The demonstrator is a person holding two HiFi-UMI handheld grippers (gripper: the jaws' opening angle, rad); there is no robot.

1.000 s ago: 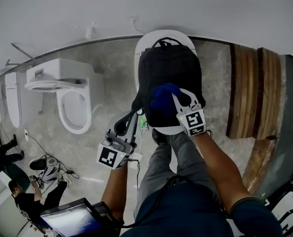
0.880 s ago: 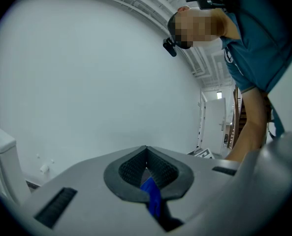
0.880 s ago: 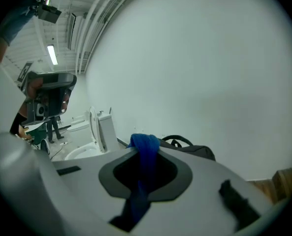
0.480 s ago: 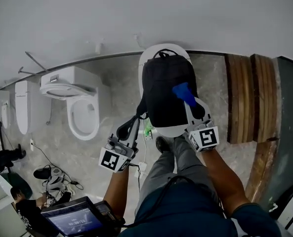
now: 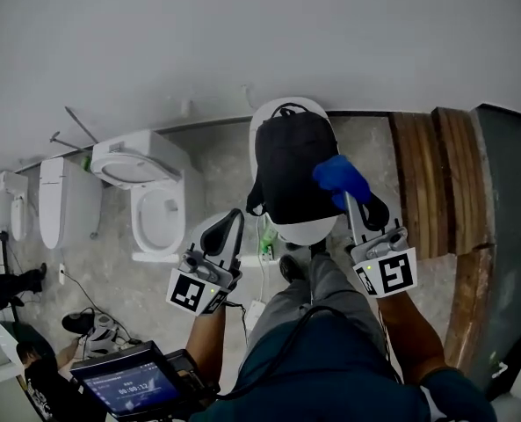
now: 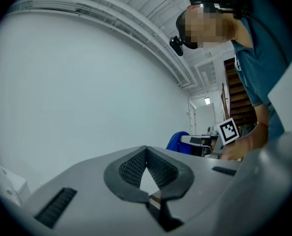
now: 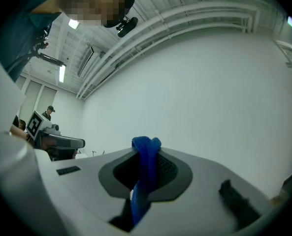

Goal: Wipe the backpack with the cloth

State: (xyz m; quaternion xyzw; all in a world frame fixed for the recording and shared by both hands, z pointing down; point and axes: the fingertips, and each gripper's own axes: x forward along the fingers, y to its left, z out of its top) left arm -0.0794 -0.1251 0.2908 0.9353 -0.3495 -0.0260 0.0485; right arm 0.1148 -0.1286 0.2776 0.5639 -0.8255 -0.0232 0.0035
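A black backpack (image 5: pixel 292 170) lies on a closed white toilet lid (image 5: pixel 305 231) ahead of me in the head view. My right gripper (image 5: pixel 350 192) hangs at the backpack's right edge, shut on a blue cloth (image 5: pixel 338 175). In the right gripper view the blue cloth (image 7: pixel 145 176) is pinched between the jaws and points at a bare white wall. My left gripper (image 5: pixel 231 225) is held to the lower left of the backpack, apart from it. In the left gripper view its jaws (image 6: pixel 146 156) meet at the tips with nothing between them, and the cloth (image 6: pixel 177 140) shows beyond.
An open white toilet (image 5: pixel 151 202) stands to the left, with more fixtures (image 5: pixel 56 205) further left. Wooden steps (image 5: pixel 429 178) run along the right. A tablet (image 5: pixel 137 385) hangs at my waist. Cables and people (image 5: pixel 5 284) are on the floor at lower left.
My right gripper has drawn the cloth off the front of the backpack toward its right edge and lifted it. The left gripper has shifted slightly. The view has pulled back.
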